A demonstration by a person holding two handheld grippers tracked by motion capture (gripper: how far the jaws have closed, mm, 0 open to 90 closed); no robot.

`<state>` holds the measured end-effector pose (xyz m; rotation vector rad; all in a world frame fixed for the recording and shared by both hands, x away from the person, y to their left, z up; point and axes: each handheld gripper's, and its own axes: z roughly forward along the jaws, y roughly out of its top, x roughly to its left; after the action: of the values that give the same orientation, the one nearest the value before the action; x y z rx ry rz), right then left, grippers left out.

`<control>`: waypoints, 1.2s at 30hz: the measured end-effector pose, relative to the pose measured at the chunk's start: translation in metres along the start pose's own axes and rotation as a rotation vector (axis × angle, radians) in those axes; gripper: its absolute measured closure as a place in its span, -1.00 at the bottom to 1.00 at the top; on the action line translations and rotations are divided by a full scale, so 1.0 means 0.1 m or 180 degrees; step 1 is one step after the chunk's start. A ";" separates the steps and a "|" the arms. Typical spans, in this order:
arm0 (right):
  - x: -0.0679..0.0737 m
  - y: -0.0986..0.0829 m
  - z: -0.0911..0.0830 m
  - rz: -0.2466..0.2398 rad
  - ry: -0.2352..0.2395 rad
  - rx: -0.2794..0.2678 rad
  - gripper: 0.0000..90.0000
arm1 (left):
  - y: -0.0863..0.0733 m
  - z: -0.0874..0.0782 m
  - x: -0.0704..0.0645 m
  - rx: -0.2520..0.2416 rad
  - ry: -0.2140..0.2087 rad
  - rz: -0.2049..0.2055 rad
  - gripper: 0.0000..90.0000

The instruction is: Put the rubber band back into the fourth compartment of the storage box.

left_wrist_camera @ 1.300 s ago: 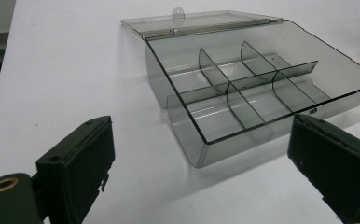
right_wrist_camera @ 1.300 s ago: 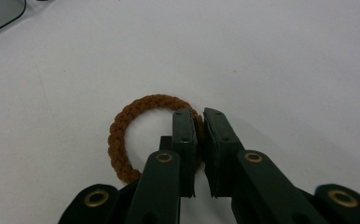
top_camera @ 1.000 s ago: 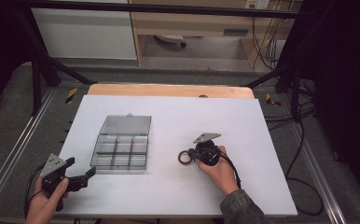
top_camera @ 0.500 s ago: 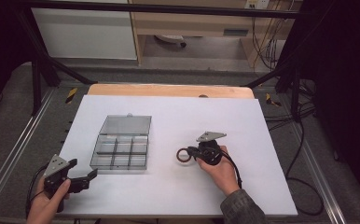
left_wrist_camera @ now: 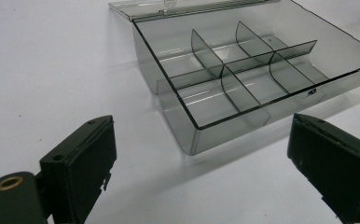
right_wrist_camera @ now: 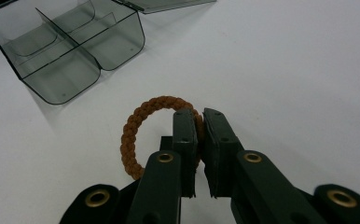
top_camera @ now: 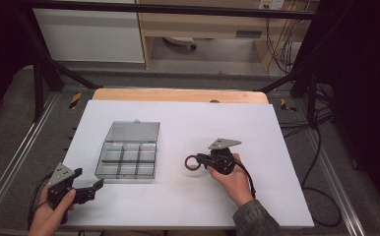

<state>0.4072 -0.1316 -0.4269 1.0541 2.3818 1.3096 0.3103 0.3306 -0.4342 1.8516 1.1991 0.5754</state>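
Note:
A brown braided ring (right_wrist_camera: 138,126) hangs from my right gripper (right_wrist_camera: 199,121), whose jaws are shut on its right side. In the high view the ring (top_camera: 192,162) and right gripper (top_camera: 205,161) are near the table's middle, right of a clear smoky plastic organizer box (top_camera: 127,160). The box (left_wrist_camera: 243,79) has several empty compartments and its lid lies open behind it. My left gripper (top_camera: 93,189) is at the table's front left, open, with nothing between its fingers. It points toward the box's near corner, a short way off.
A white sheet (top_camera: 276,137) covers the table, with a wooden strip (top_camera: 178,95) along its far edge. Metal frame rails (top_camera: 11,167) run along both sides. Cables (top_camera: 321,147) lie on the floor to the right.
My right gripper has carried the ring slightly left and toward the front. My left gripper has shifted a little, staying open.

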 end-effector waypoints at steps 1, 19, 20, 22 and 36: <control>0.01 0.00 0.00 -0.0007 0.0008 -0.0014 0.87 | 0.00 0.00 0.00 -0.0004 0.0001 -0.0004 -0.83; 0.25 0.17 0.00 -0.0048 0.0122 -0.0148 0.87 | -0.01 0.01 0.00 0.0017 -0.0004 -0.0012 -0.83; 0.26 0.18 0.01 -0.0062 0.0128 -0.0153 0.87 | -0.01 0.01 0.00 0.0019 0.0000 -0.0013 -0.83; 0.28 0.20 0.03 -0.0048 0.0144 -0.0162 0.87 | -0.01 0.01 0.01 0.0030 0.0005 -0.0013 -0.83; 0.46 0.41 0.17 -0.0041 0.0313 -0.0273 0.87 | -0.02 0.01 0.01 0.0045 -0.0002 -0.0021 -0.83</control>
<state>0.4022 -0.0750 -0.3970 0.9704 2.3737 1.4772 0.3104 0.3314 -0.4365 1.8588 1.2114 0.5640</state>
